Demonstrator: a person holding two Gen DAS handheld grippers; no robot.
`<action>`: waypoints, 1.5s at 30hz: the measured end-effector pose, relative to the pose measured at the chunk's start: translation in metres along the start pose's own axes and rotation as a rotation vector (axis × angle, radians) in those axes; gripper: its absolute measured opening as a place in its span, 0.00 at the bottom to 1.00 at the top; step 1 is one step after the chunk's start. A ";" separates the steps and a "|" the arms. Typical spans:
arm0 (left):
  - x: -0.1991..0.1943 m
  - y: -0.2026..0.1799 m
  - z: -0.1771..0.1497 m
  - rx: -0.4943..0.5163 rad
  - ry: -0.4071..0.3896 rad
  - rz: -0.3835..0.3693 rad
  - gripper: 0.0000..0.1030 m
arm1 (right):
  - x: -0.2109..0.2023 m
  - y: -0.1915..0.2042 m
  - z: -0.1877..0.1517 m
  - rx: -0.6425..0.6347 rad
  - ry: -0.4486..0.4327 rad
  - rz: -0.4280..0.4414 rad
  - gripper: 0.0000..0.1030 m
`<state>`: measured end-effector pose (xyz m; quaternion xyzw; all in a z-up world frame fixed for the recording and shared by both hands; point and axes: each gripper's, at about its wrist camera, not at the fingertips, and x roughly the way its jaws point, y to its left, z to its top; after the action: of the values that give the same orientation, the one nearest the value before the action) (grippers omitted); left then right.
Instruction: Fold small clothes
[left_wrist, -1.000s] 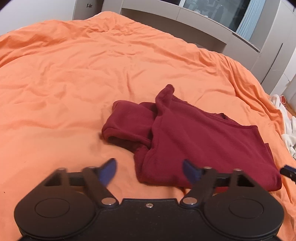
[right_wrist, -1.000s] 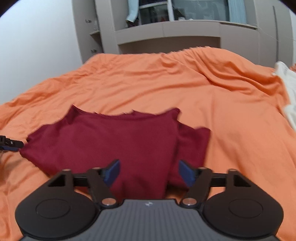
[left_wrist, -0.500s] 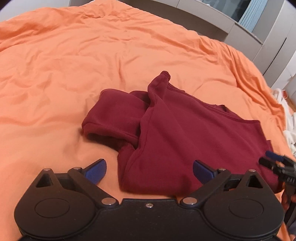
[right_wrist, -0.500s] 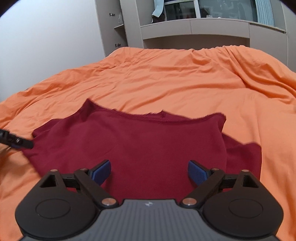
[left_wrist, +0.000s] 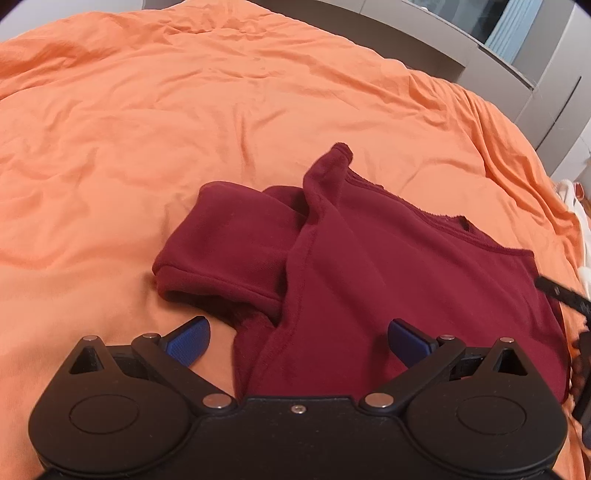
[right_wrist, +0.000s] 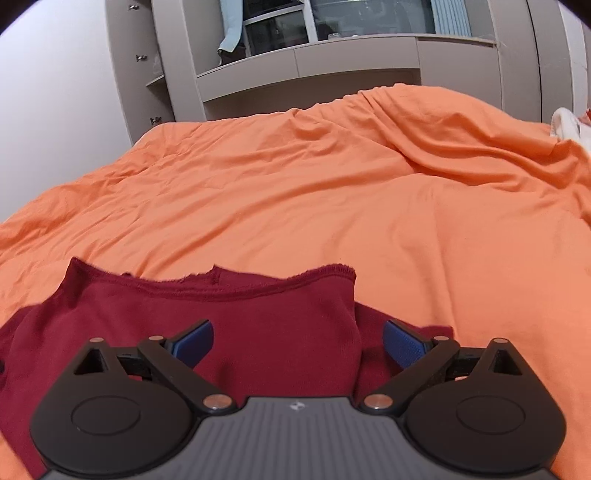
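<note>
A dark red shirt (left_wrist: 369, 266) lies partly folded on the orange bed cover (left_wrist: 147, 129), one sleeve doubled over at its left side. My left gripper (left_wrist: 299, 341) hovers low over the shirt's near left corner, jaws wide, with cloth below them but not pinched. In the right wrist view the shirt (right_wrist: 258, 317) fills the near foreground, its neckline edge facing away. My right gripper (right_wrist: 299, 343) hangs over the shirt's right side with its jaws still opening and nothing gripped. One of its black fingers (left_wrist: 557, 295) shows at the right edge of the left wrist view.
The orange cover (right_wrist: 369, 203) stretches wrinkled far beyond the shirt. A white cloth (right_wrist: 569, 125) lies at the bed's far right edge. Grey cupboards and shelves (right_wrist: 332, 62) stand behind the bed.
Both grippers have come closer and lower over the shirt, and both pairs of jaws have spread wider. The right gripper's finger now shows at the shirt's right edge.
</note>
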<state>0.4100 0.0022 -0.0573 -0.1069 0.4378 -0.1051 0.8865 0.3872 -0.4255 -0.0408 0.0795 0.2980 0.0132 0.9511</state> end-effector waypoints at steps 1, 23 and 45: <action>0.001 0.001 0.000 -0.007 -0.003 -0.001 0.99 | -0.007 0.003 -0.003 -0.015 0.000 -0.008 1.00; 0.012 -0.003 -0.005 0.048 -0.004 0.051 0.99 | -0.045 0.031 -0.044 -0.029 0.123 -0.092 1.00; 0.024 0.001 0.010 -0.055 0.012 0.125 0.97 | -0.055 0.039 -0.037 -0.042 0.093 -0.108 1.00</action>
<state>0.4330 -0.0025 -0.0700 -0.1030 0.4515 -0.0379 0.8855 0.3219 -0.3861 -0.0339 0.0425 0.3453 -0.0281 0.9371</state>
